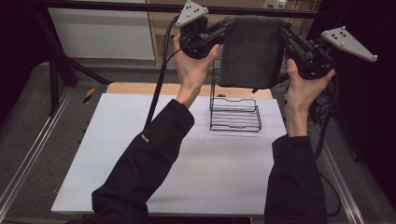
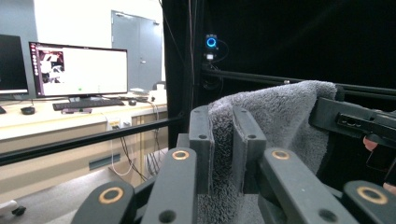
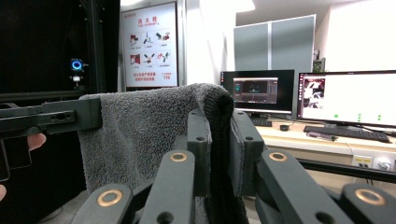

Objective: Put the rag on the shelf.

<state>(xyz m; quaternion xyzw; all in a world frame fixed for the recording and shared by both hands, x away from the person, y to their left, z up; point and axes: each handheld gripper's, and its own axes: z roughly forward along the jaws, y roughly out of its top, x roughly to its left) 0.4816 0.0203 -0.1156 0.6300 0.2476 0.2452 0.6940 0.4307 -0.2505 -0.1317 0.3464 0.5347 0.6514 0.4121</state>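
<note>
Item: grey towel (image 1: 250, 51), carried spread between two grippers, high above the far edge of the surface (image 1: 140, 154).
Step in hand, as judged: carrying the towel for draping on the black wire rack (image 1: 235, 114), which stood near the far right corner, directly below the towel.
Left gripper (image 2: 223, 140): fingers clamped on one top corner, pile bunched between them.
Right gripper (image 3: 219, 140): fingers clamped on the other top corner, at the dark hem.
Next move, as judged: lower both hands evenly, keeping the top edge taut, and lay it over the rack's upright frame.
</note>
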